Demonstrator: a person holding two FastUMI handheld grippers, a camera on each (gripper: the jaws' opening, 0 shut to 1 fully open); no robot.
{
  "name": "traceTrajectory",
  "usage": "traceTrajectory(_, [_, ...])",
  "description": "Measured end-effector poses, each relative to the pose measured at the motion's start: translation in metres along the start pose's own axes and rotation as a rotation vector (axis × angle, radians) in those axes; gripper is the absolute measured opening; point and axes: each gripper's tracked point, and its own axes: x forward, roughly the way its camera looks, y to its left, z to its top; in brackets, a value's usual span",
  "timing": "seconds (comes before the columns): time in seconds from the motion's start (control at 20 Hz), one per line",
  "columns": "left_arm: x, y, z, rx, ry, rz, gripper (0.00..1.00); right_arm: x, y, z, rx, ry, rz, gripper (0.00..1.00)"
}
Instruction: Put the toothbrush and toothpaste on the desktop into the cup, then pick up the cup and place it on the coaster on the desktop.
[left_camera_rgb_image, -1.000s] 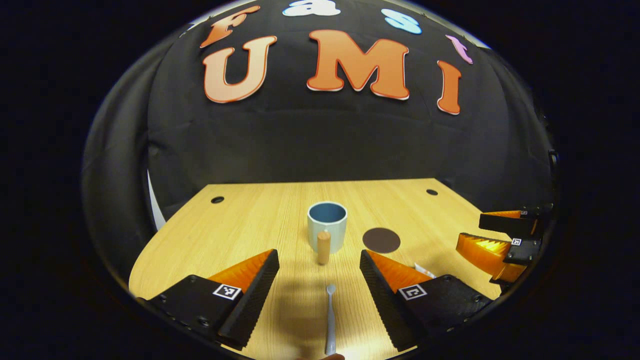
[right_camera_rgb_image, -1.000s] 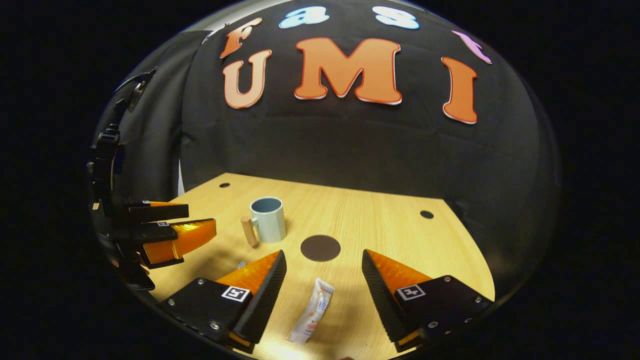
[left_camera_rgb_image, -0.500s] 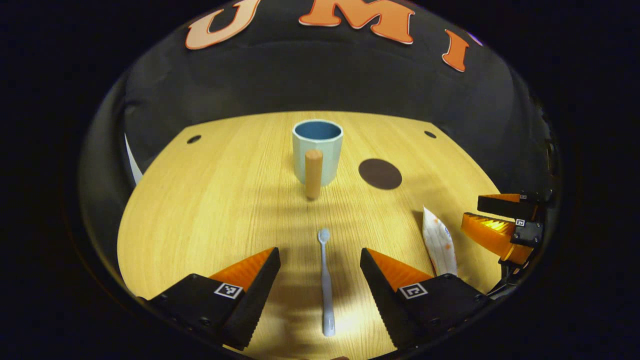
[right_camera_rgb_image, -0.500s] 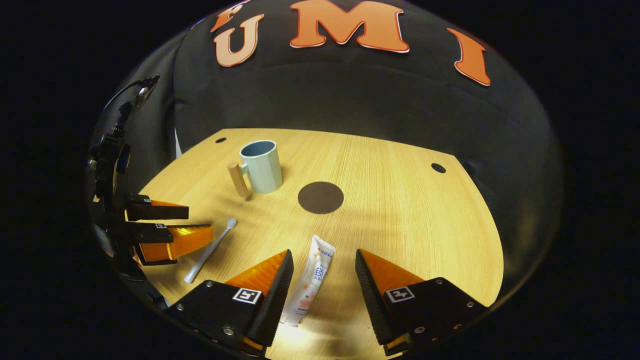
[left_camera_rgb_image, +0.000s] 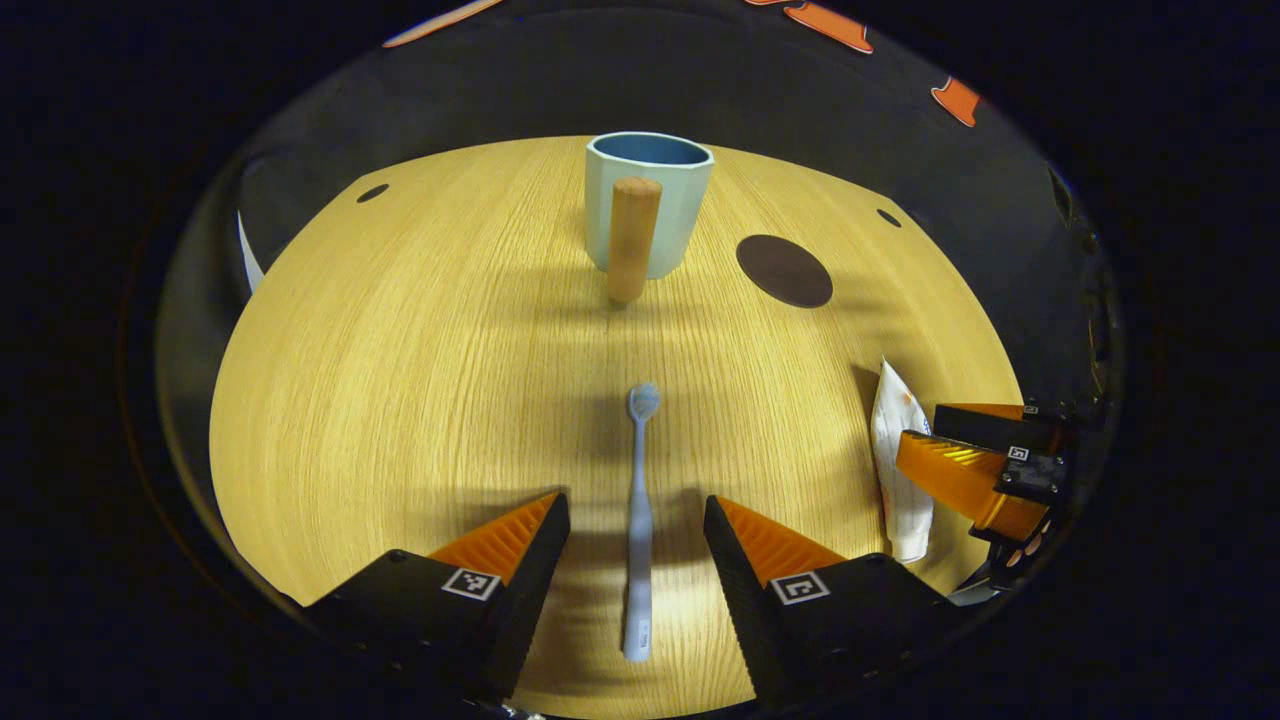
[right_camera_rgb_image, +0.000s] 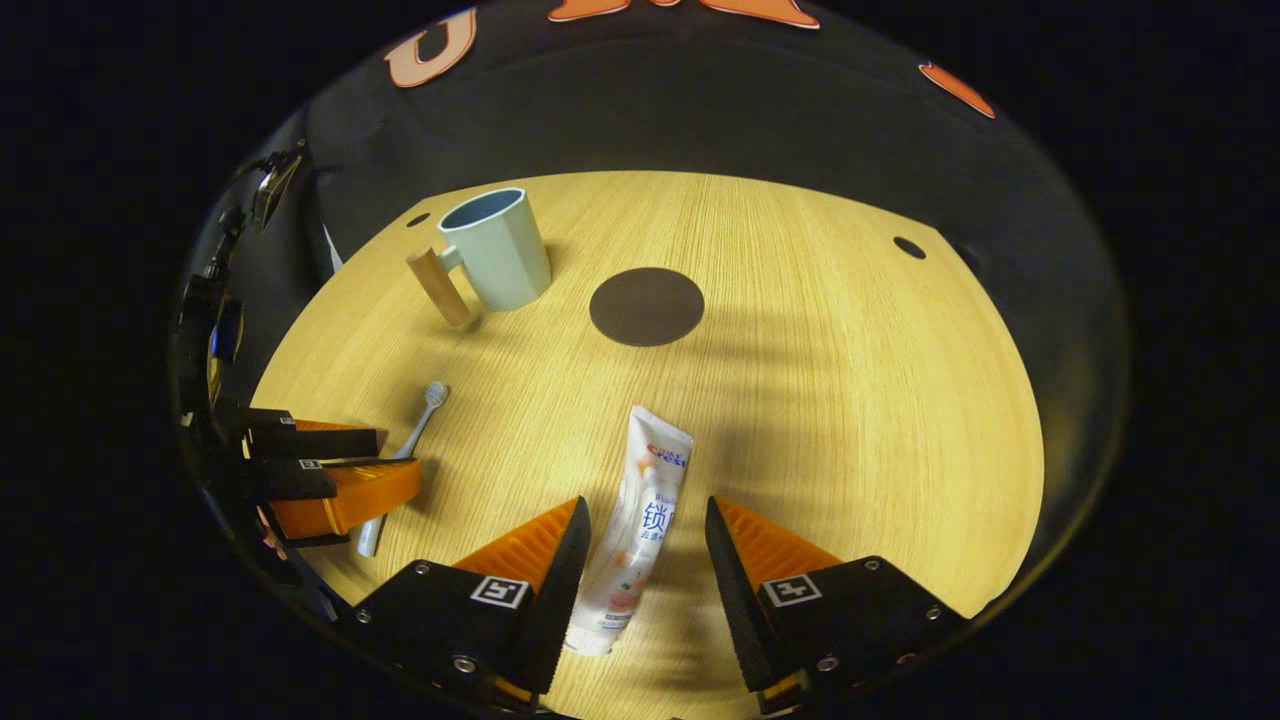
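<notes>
Fingers apart, we straddle the stiff, light toothbrush (left_camera_rgb_image: 638, 520) mid-handle and the soft toothpaste tube (right_camera_rgb_image: 635, 530) mid-body.

Left claw (left_camera_rgb_image: 636, 520) and right claw (right_camera_rgb_image: 643, 525) both low, jaws spread wide.

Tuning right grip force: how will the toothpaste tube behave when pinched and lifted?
The toothpaste tube lies flat and looks soft, so it probably dents and may sag. Its glossy skin could slip. The right gripper straddles its middle, open, which should limit drooping.
</notes>
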Motion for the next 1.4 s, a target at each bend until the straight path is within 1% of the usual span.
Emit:
traceTrajectory(0.05, [0.002, -0.009, 0.001, 0.005, 0.016, 0.002, 0.79, 0.001, 0.002, 0.0, -0.001, 0.006, 0.002, 0.67])
traceTrajectory(0.1, [0.014, -0.024, -0.008, 0.008, 0.022, 0.009, 0.7, 0.001, 0.005, -0.001, -0.003, 0.011, 0.006, 0.65])
traceTrajectory(0.15, [0.017, -0.021, -0.025, 0.009, 0.026, 0.018, 0.68, 0.002, 0.006, -0.002, 0.003, 0.019, 0.005, 0.61])
traceTrajectory(0.2, [0.012, -0.017, -0.027, 0.009, 0.027, 0.031, 0.61, 0.004, 0.006, -0.003, 0.008, 0.021, 0.001, 0.59])
traceTrajectory(0.25, [0.013, -0.014, -0.025, 0.002, 0.031, 0.055, 0.53, 0.004, 0.005, -0.005, 0.014, 0.036, 0.003, 0.52])
traceTrajectory(0.3, [0.013, -0.013, -0.024, -0.005, 0.037, 0.076, 0.37, 0.006, 0.007, -0.012, 0.019, 0.062, 0.017, 0.48])
traceTrajectory(0.35, [0.013, -0.014, -0.022, -0.01, 0.032, 0.084, 0.28, 0.006, 0.009, -0.014, 0.038, 0.07, 0.042, 0.39])
traceTrajectory(0.4, [0.009, -0.017, -0.017, -0.011, 0.034, 0.083, 0.18, 0.006, 0.011, -0.013, 0.055, 0.07, 0.06, 0.36])
traceTrajectory(0.45, [0.013, -0.022, -0.012, -0.011, 0.025, 0.071, 0.15, 0.006, 0.013, -0.012, 0.061, 0.067, 0.071, 0.29])
traceTrajectory(0.5, [0.013, -0.026, -0.008, -0.014, 0.02, 0.056, 0.12, 0.005, 0.014, -0.01, 0.06, 0.056, 0.08, 0.3])
traceTrajectory(0.55, [0.014, -0.028, -0.007, -0.008, 0.02, 0.039, 0.12, 0.006, 0.016, -0.009, 0.056, 0.045, 0.086, 0.21])
traceTrajectory(0.6, [0.011, -0.032, -0.01, -0.009, 0.013, 0.036, 0.08, 0.005, 0.018, -0.008, 0.054, 0.038, 0.094, 0.2])
traceTrajectory(0.65, [0.011, -0.033, -0.007, -0.008, 0.006, 0.028, 0.08, 0.009, 0.022, -0.006, 0.06, 0.029, 0.098, 0.16])
traceTrajectory(0.7, [0.011, -0.037, -0.01, -0.002, 0.002, 0.022, 0.05, 0.011, 0.025, -0.005, 0.065, 0.025, 0.101, 0.14])
traceTrajectory(0.75, [0.012, -0.037, -0.008, 0.006, -0.014, 0.022, 0.06, 0.012, 0.026, -0.004, 0.071, 0.02, 0.103, 0.11])
traceTrajectory(0.85, [0.014, -0.033, -0.004, 0.025, -0.05, 0.029, 0.05, 0.009, 0.024, -0.004, 0.052, 0.004, 0.105, 0.09])
traceTrajectory(1.05, [0.012, -0.019, 0.012, 0.027, -0.136, 0.03, 0.05, -0.003, 0.025, 0.007, 0.014, -0.07, 0.094, 0.08])
traceTrajectory(1.25, [0.002, -0.013, 0.043, 0.041, -0.281, 0.055, 0.05, -0.02, 0.033, 0.028, -0.004, -0.177, 0.107, 0.07])
traceTrajectory(1.4, [-0.008, -0.015, 0.067, 0.051, -0.396, 0.07, 0.05, -0.044, 0.032, 0.05, -0.029, -0.283, 0.111, 0.07])
